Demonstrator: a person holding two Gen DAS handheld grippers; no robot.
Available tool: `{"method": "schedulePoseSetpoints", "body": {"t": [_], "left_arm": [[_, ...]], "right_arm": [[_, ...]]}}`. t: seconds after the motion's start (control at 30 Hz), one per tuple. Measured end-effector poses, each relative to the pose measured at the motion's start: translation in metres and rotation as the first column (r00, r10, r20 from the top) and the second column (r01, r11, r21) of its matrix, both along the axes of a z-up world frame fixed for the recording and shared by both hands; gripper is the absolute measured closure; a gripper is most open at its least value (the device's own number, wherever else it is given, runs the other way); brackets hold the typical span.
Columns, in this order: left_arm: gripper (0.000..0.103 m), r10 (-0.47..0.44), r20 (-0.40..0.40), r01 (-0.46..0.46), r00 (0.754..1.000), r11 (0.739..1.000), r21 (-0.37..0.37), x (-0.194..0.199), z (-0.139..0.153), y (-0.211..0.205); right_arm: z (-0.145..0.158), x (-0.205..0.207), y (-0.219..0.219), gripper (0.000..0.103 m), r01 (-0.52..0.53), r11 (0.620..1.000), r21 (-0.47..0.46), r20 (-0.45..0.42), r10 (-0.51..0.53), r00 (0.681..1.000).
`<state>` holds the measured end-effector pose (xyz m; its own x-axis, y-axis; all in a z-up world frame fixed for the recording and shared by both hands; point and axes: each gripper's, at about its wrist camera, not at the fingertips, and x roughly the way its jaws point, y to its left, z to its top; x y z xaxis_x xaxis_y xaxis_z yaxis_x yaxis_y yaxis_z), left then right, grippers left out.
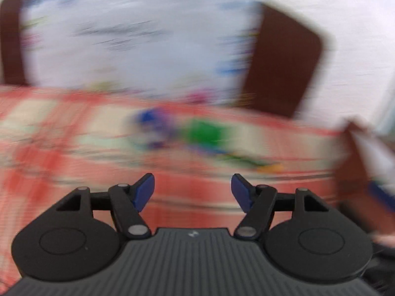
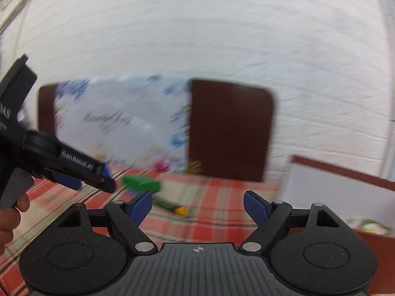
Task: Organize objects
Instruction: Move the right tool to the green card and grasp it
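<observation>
Both views are motion-blurred. A green block (image 1: 205, 129) lies on the red plaid tablecloth (image 1: 61, 123), with a blurred blue and purple thing (image 1: 150, 123) to its left and a thin green stick with a yellow tip (image 1: 269, 166) to its right. My left gripper (image 1: 192, 190) is open and empty, short of them. In the right wrist view the green block (image 2: 142, 182) and the yellow-tipped stick (image 2: 180, 211) lie ahead. My right gripper (image 2: 197, 207) is open and empty. The left gripper (image 2: 84, 175) shows at the left, above the cloth.
A dark brown chair back (image 2: 232, 130) draped with a white flowered cloth (image 2: 118, 120) stands behind the table, against a white wall. A brown-edged box with white inside (image 2: 340, 192) sits at the right. The same box edge (image 1: 358, 148) shows in the left wrist view.
</observation>
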<state>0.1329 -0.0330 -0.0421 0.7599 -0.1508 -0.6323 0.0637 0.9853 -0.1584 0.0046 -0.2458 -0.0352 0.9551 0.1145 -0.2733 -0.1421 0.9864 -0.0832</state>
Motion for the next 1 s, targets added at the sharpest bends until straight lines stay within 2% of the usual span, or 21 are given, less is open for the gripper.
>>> {"method": "schedulePoseSetpoints", "body": {"t": [0.07, 0.1, 0.13, 0.2, 0.27, 0.33, 0.43, 0.53, 0.57, 0.6, 0.63, 0.67, 0.8, 1.0], "left_arm": [[0.033, 0.072, -0.059, -0.074, 0.996, 0.997, -0.032, 0.007, -0.022, 0.038], [0.033, 0.078, -0.043, -0.081, 0.996, 0.994, -0.074, 0.005, -0.03, 0.054], [0.032, 0.063, 0.015, -0.061, 0.998, 0.994, -0.093, -0.001, -0.033, 0.061], [0.03, 0.047, 0.068, -0.043, 0.997, 0.997, -0.063, -0.007, -0.041, 0.062], [0.018, 0.024, 0.096, -0.02, 0.995, 0.999, -0.036, -0.007, -0.042, 0.052], [0.015, 0.005, 0.11, -0.004, 0.994, 1.0, -0.011, -0.009, -0.043, 0.048], [0.013, 0.008, 0.119, 0.005, 0.993, 0.994, -0.107, -0.008, -0.045, 0.067], [0.013, 0.016, 0.125, 0.007, 0.992, 0.984, -0.18, -0.008, -0.046, 0.078], [0.013, 0.017, 0.126, 0.008, 0.992, 0.982, -0.189, -0.008, -0.047, 0.078], [0.013, 0.017, 0.127, 0.008, 0.992, 0.98, -0.198, -0.008, -0.047, 0.079], [0.013, 0.018, 0.128, 0.009, 0.992, 0.978, -0.207, -0.007, -0.047, 0.08], [0.013, 0.018, 0.128, 0.01, 0.992, 0.977, -0.215, -0.007, -0.047, 0.081], [0.012, 0.017, 0.127, 0.011, 0.992, 0.976, -0.216, -0.006, -0.047, 0.081], [0.012, 0.011, 0.123, 0.014, 0.992, 0.98, -0.197, -0.006, -0.047, 0.079]], "right_arm": [[-0.008, 0.026, 0.018, 0.023, -0.056, 0.998, -0.001, -0.061, 0.056, 0.997], [-0.01, 0.041, 0.026, 0.023, -0.074, 0.997, 0.01, -0.093, 0.074, 0.993], [-0.01, 0.059, 0.031, 0.023, -0.084, 0.996, 0.027, -0.124, 0.087, 0.988], [-0.009, 0.093, 0.04, 0.021, -0.08, 0.995, 0.057, -0.168, 0.089, 0.982], [-0.011, 0.113, 0.051, 0.017, -0.087, 0.994, 0.072, -0.185, 0.099, 0.978], [-0.012, 0.136, 0.062, 0.01, -0.116, 0.992, 0.054, -0.187, 0.124, 0.975], [-0.022, 0.17, 0.075, 0.005, -0.191, 0.981, -0.019, -0.207, 0.183, 0.961], [-0.033, 0.202, 0.077, 0.004, -0.282, 0.959, -0.019, -0.275, 0.266, 0.924], [-0.037, 0.21, 0.077, 0.005, -0.301, 0.953, -0.014, -0.309, 0.282, 0.908], [-0.042, 0.216, 0.077, 0.012, -0.309, 0.951, -0.011, -0.339, 0.287, 0.896], [-0.047, 0.218, 0.077, 0.014, -0.312, 0.95, -0.011, -0.366, 0.287, 0.885], [-0.047, 0.213, 0.076, 0.021, -0.31, 0.951, -0.005, -0.346, 0.289, 0.893], [-0.046, 0.193, 0.082, 0.022, -0.338, 0.941, -0.031, -0.343, 0.308, 0.888], [-0.049, 0.1, 0.077, 0.021, -0.342, 0.935, -0.091, -0.308, 0.3, 0.903]]}}
